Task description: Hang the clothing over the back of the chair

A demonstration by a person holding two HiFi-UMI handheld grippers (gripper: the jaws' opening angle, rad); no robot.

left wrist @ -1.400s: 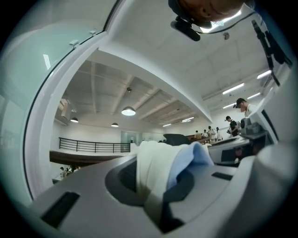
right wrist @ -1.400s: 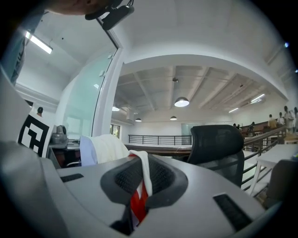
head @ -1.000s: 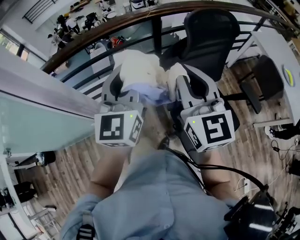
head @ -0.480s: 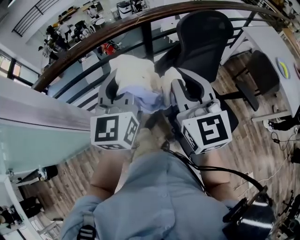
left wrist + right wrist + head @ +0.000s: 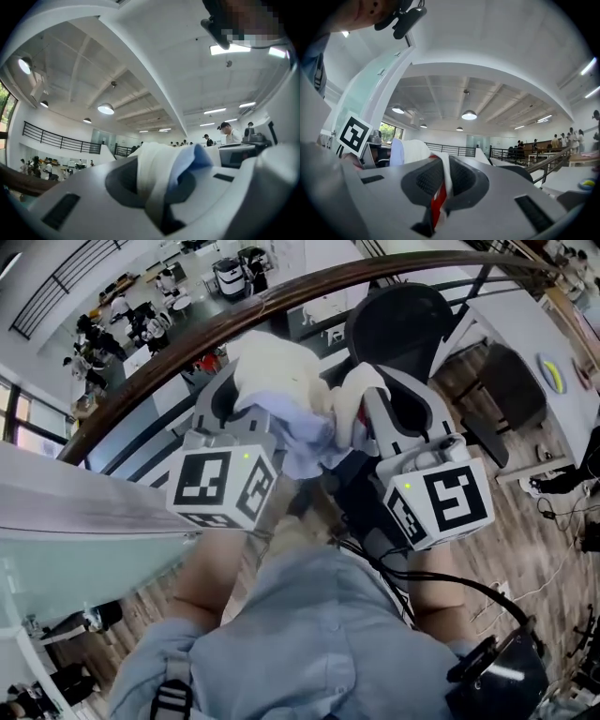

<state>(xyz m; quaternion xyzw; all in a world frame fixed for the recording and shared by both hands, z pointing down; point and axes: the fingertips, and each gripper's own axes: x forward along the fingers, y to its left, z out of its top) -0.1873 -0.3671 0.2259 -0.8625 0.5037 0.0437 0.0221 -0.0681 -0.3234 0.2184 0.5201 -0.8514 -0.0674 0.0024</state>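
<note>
A cream and light-blue garment (image 5: 281, 381) hangs bunched between my two grippers, held up in front of the black office chair (image 5: 398, 329). The left gripper (image 5: 248, 395) is shut on a fold of white and blue cloth (image 5: 161, 173), which fills the gap between its jaws. My right gripper (image 5: 361, 399) is shut on a thin white edge with a red strip (image 5: 439, 187). Both point roughly level, side by side. The chair's backrest rises just beyond the garment and right gripper; its seat is hidden behind them.
A curved wooden handrail (image 5: 281, 298) with dark balusters runs behind the chair, above a lower floor with people. A glass partition (image 5: 66, 549) stands at left. A white desk (image 5: 553, 334) and dark stool (image 5: 511, 381) are at right. Cables (image 5: 441, 582) trail by my body.
Both grippers have risen with the garment and drawn closer to the chair's backrest. The cloth stays gripped in both; the jaws have not changed.
</note>
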